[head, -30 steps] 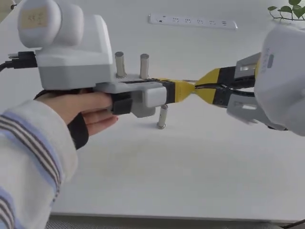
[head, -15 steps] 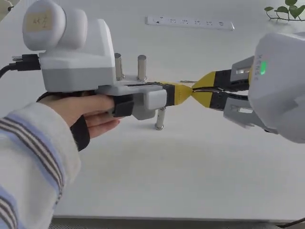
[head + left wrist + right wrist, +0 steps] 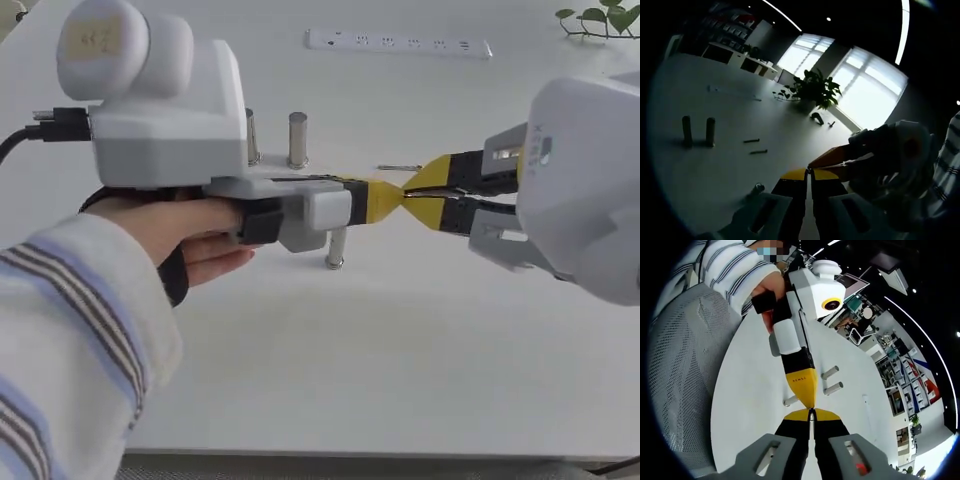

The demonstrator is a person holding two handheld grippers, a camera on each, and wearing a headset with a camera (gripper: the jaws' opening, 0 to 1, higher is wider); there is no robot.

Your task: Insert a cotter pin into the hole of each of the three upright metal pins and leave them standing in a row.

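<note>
Three upright metal pins stand on the white table: one [image 3: 297, 140] in plain sight, one [image 3: 252, 143] half hidden behind my left gripper's body, and one [image 3: 336, 248] nearer, under that gripper. My left gripper [image 3: 397, 195] and right gripper [image 3: 408, 194] hover above the table, both shut, with their yellow tips touching point to point. Anything pinched between them is too small to make out. The left gripper view shows its own tips [image 3: 808, 172], two far pins [image 3: 686, 131] [image 3: 710, 132] and two loose cotter pins [image 3: 751, 141] [image 3: 758, 151]. In the right gripper view, its tips [image 3: 811, 414] meet the left gripper [image 3: 802, 375].
One cotter pin [image 3: 400, 167] lies on the table just behind the meeting tips. A white power strip [image 3: 400, 43] runs along the far side, and a plant [image 3: 600, 18] sits at the far right. A person's striped sleeve [image 3: 70, 340] fills the near left.
The headset camera has shifted a little. Both grippers stay shut and tip to tip above the table; the pins have not moved.
</note>
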